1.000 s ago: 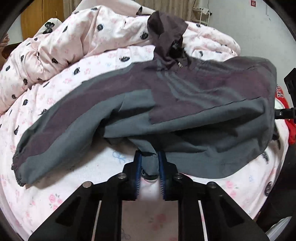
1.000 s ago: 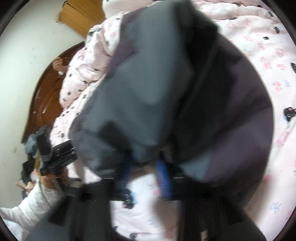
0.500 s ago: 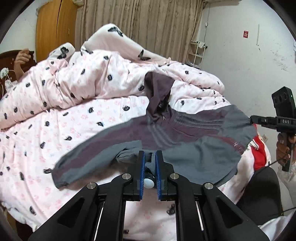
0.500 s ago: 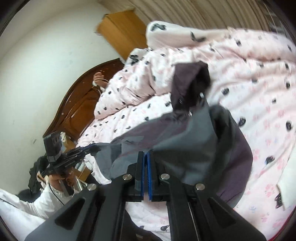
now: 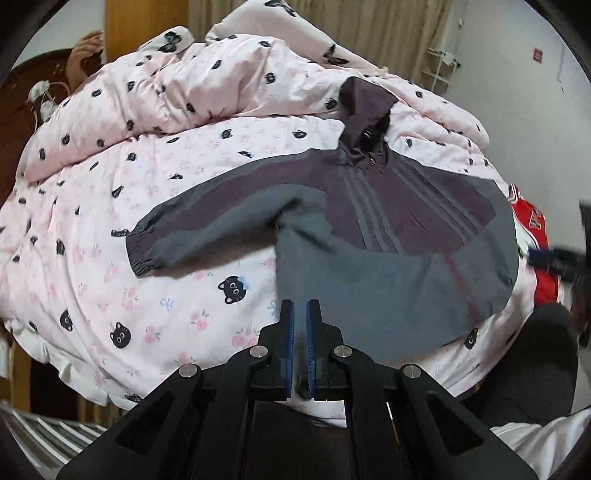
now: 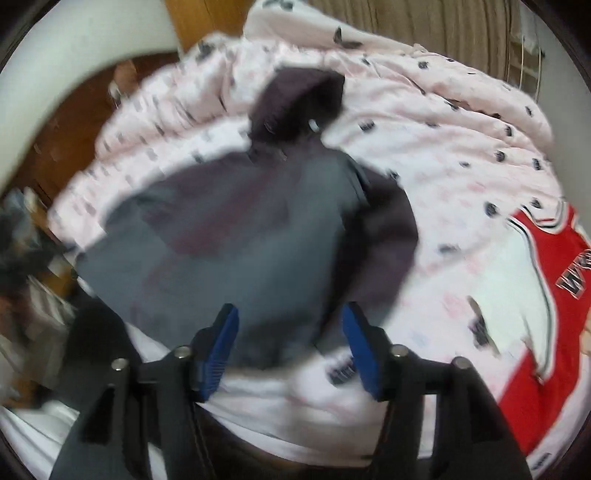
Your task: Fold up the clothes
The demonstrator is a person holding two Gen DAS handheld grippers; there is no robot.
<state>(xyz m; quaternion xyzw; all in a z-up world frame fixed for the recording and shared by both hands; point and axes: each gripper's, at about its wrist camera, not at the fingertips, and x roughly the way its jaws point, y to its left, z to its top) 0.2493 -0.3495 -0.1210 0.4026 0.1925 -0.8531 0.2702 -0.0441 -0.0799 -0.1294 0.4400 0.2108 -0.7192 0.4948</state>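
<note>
Two grippers frame the near edge of the bed. The left gripper [image 5: 299, 314] has its blue-padded fingers [image 5: 287, 332] nearly together, a thin gap between them; grey cloth shows in that gap, but I cannot tell whether they grip it. The right gripper [image 6: 290, 325] has its fingers [image 6: 360, 350] wide apart over the hem, holding nothing; that view is blurred.

Just beyond both lies the jacket [image 5: 388, 236], grey and dark purple, spread front up on the bedspread [image 5: 147, 295], which is pink with black cat faces. Its hem is nearest the grippers. One sleeve [image 5: 207, 229] stretches out to the left, cuff lying on the bedspread; the other side looks folded in over the body. The hood [image 5: 364, 107] points away, resting against a bunched quilt [image 5: 192, 85] of the same print.

To the right, beside the jacket, lies a red and white jersey [image 6: 543, 288]. Curtains [image 5: 369, 33] hang behind the bed.
</note>
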